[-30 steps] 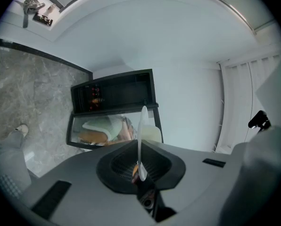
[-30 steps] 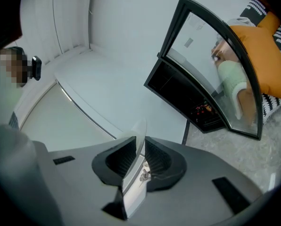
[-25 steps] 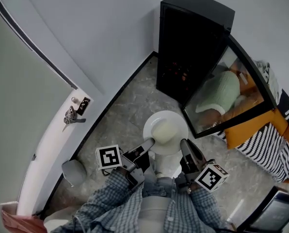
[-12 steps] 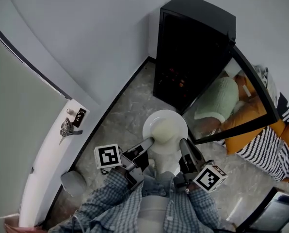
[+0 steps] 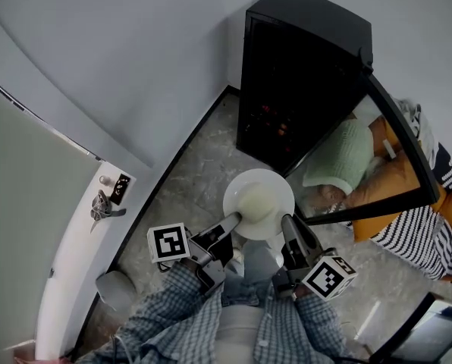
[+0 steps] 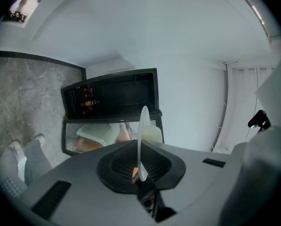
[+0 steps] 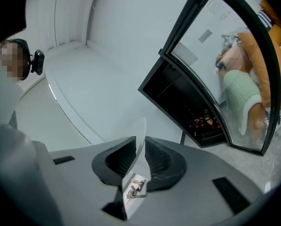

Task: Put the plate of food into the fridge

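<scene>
One plate, one fridge; left gripper, right gripper: two; red items maybe three.

Blue-grey plaid shirt and pale jeans here
The left tool and right tool are grey, ribbed black pads, black-and-white marker cube on each.

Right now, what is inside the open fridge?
Inside the fridge, only a few small red and orange items show, low down; the rest of the interior is too dark to make out.

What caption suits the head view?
Left tongs and right tongs hold the plate of food before the open fridge.
</scene>
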`<state>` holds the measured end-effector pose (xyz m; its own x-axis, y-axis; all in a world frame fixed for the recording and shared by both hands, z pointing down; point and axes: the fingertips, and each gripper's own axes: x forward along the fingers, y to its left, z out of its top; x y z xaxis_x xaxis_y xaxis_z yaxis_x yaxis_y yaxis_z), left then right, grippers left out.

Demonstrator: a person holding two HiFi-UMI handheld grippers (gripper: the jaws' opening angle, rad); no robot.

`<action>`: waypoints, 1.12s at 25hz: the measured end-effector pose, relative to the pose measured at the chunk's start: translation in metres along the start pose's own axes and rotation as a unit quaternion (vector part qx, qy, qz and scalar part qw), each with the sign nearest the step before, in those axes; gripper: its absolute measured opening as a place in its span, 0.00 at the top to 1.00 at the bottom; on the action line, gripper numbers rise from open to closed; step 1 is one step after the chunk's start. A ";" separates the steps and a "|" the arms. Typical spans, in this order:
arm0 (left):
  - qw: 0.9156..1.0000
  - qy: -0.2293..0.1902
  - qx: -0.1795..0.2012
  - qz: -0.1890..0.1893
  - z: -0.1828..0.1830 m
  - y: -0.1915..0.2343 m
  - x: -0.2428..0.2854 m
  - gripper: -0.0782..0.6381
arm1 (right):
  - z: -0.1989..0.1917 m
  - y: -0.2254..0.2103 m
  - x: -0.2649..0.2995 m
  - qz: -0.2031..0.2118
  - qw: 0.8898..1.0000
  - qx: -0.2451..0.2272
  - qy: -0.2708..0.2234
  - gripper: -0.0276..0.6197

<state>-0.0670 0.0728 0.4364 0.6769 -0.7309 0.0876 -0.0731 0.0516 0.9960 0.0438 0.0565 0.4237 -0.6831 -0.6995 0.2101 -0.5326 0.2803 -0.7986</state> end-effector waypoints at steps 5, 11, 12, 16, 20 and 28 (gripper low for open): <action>1.000 -0.008 -0.004 0.002 0.016 0.000 0.019 0.87 | 0.016 -0.011 0.019 0.006 1.000 0.010 0.005 0.86; 1.000 -0.020 0.000 0.005 0.038 -0.004 0.048 0.87 | 0.045 -0.023 0.044 0.015 1.000 0.008 0.018 0.86; 1.000 -0.023 0.000 0.005 0.041 -0.005 0.053 0.87 | 0.050 -0.024 0.048 0.017 1.000 0.008 0.020 0.86; 0.999 -0.032 -0.004 0.003 0.053 -0.010 0.072 0.87 | 0.069 -0.031 0.061 0.024 0.999 0.010 0.021 0.86; 0.999 -0.035 -0.001 0.006 0.062 -0.014 0.091 0.87 | 0.089 -0.038 0.071 0.028 0.999 0.014 0.022 0.86; 0.999 -0.048 0.001 0.004 0.078 -0.023 0.130 0.87 | 0.123 -0.057 0.091 0.035 0.999 0.011 0.033 0.86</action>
<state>-0.0348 -0.0761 0.4238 0.6036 -0.7917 0.0941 -0.0800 0.0573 0.9951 0.0739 -0.1041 0.4188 -0.7503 -0.6332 0.1898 -0.4719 0.3120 -0.8246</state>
